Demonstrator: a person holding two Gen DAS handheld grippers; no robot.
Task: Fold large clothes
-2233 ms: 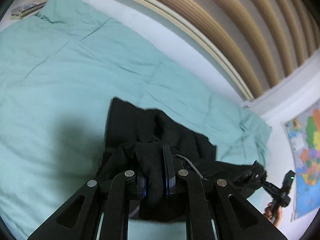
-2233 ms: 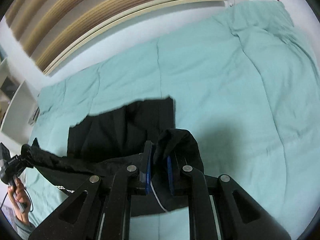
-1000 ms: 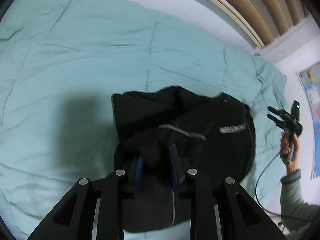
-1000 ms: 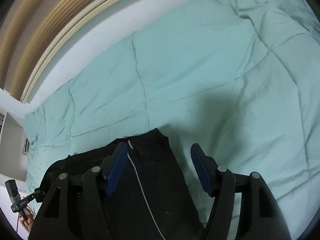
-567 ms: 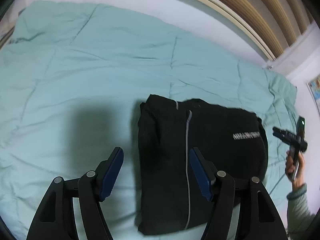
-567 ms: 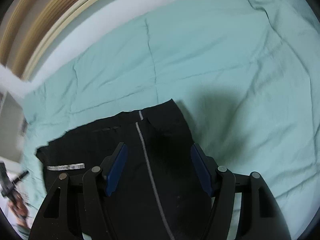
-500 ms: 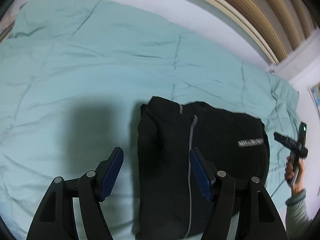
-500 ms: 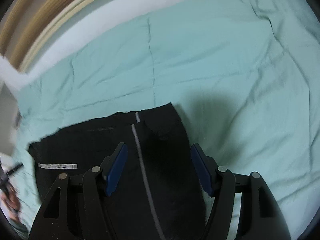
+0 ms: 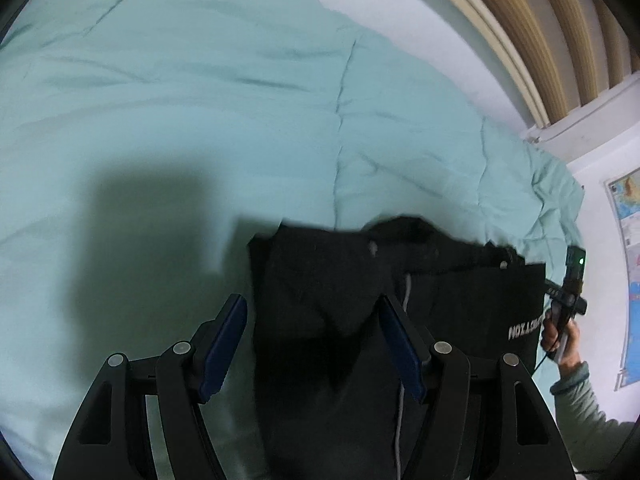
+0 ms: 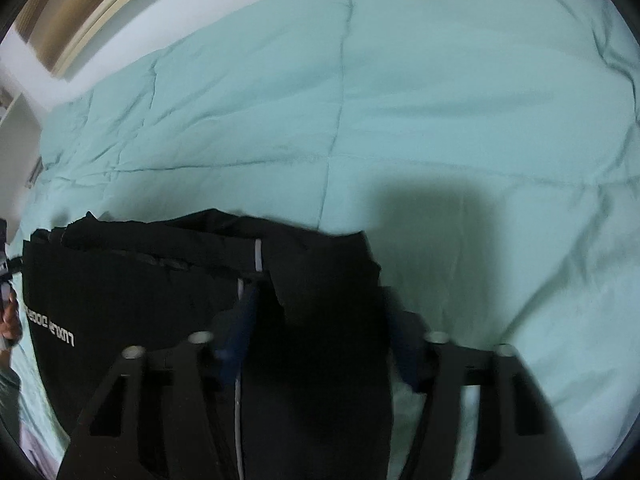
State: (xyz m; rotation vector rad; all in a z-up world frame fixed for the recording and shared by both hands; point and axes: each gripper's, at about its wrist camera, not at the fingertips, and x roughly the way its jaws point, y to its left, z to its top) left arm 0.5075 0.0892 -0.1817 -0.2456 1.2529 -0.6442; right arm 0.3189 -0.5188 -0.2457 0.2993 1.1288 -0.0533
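- We see a black garment (image 9: pixel 340 320) lying folded on a pale green quilt (image 9: pixel 200 100) that covers the bed; in the right wrist view the same garment (image 10: pixel 160 300) lies at the near edge of the quilt (image 10: pixel 440 100).
- A thin light stripe (image 9: pixel 406 296) runs along the garment, and white lettering (image 9: pixel 524 330) sits near its right-hand end in the left wrist view; the letters are too blurred for us to read.
- Our left hand-held gripper (image 9: pixel 312 344) stands open above the garment's left end, blue pads spread apart. The cloth passes between and under them, yet neither pad presses on it.
- Our right hand-held gripper (image 10: pixel 320 332) hangs over the garment's other end. Its jaws have just been closing, with dark cloth lying between them. The view is blurred, and we see the pads apart from the fabric, so it grips nothing as far as we can tell.
- In the left wrist view the right hand-held gripper (image 9: pixel 566 300) also shows at the far right, held by a hand (image 9: pixel 560 340) in a grey-green sleeve (image 9: pixel 580 400).
- A wooden slatted headboard (image 9: pixel 540 20) curves behind the bed, and a coloured map (image 9: pixel 628 240) hangs on the wall to the right.
- The upper layers of the garment lie slightly rumpled along the far edge.
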